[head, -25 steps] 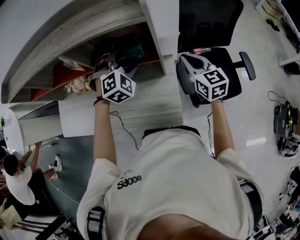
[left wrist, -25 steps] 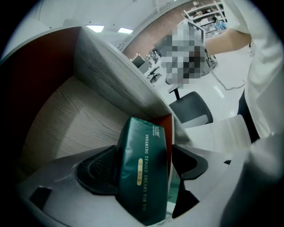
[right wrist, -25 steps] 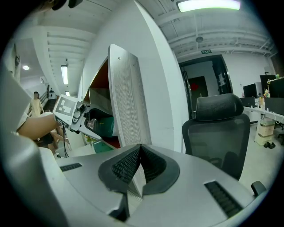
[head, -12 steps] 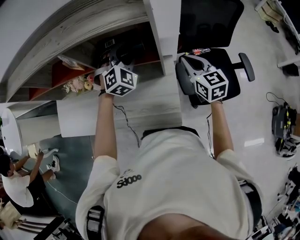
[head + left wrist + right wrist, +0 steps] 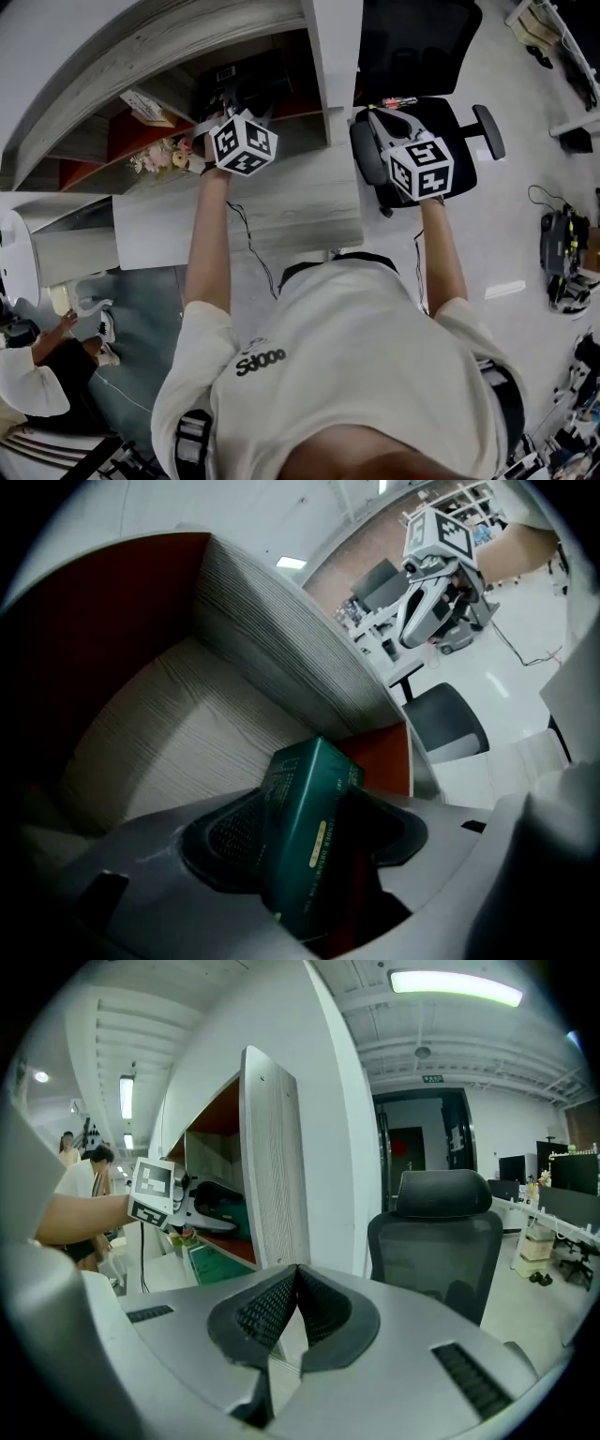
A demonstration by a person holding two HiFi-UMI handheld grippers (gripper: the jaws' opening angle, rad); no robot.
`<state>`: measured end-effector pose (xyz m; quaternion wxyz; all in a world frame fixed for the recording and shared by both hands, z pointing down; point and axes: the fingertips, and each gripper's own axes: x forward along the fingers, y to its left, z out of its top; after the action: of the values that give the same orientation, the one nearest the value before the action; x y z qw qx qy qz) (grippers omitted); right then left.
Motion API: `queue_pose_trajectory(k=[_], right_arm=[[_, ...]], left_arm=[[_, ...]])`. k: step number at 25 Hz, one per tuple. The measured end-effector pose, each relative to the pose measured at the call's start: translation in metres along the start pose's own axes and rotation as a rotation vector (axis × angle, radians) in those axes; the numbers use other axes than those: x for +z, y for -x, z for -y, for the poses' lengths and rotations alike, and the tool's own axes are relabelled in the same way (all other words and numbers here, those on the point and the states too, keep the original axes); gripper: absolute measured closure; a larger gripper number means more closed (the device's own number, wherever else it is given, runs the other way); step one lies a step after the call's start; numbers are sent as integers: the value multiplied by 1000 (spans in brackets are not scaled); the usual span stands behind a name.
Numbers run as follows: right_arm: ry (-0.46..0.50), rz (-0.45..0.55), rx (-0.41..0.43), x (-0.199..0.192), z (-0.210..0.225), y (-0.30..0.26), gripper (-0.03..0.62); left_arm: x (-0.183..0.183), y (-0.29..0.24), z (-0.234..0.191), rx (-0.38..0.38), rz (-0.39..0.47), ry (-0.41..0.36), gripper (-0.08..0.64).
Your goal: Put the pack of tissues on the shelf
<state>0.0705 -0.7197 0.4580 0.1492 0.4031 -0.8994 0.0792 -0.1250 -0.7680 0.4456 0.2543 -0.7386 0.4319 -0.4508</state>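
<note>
Pale floor (image 5: 525, 234) lies on the right, with a black office chair (image 5: 422, 52) on it. Left of the chair stands the shelf (image 5: 323, 66), built of grey wood-grain boards with a red back panel (image 5: 84, 639). A grey desk top (image 5: 300, 206) lies nearer, in front of it.

The left gripper (image 5: 230, 98) reaches into the shaded compartment just left of the shelf's white end panel. The pack of tissues (image 5: 302, 803), dark green, sits between its pads. The pack's broad left face is against the left pad, and the right pad is close against the other side. The claw is grasping the pack, and its jaws have just eased a little wider.

The pack's long axis runs away along the jaws into the compartment, its far end tipped up and slightly right. The narrow edge with the gold strip faces the camera. I cannot tell whether its underside touches the shelf board.

The right gripper (image 5: 375, 117) hangs over the chair seat, well apart from the shelf. Its pads (image 5: 323, 1307) are clenched together on nothing.

Pink flowers (image 5: 159, 157) stand in the compartment further left.
</note>
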Motion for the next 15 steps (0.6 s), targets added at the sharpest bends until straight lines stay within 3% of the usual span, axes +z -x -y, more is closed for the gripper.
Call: queue_pose_trajectory(k=[3,7,11,15], right_arm=[[25,3,-20,5,-11,16,586],[3,28,-51,6,-26,47,586],[34,55,-73,8,-57,81,586],[83,116,-92,21,-100,117,586]], left_arm=[[-1,25,1,47,36,95,272],[0,70,14,-9,124,298,271],[-9,124,35,-36,157,421,362],[-22,193,51,-25,261,644,466]])
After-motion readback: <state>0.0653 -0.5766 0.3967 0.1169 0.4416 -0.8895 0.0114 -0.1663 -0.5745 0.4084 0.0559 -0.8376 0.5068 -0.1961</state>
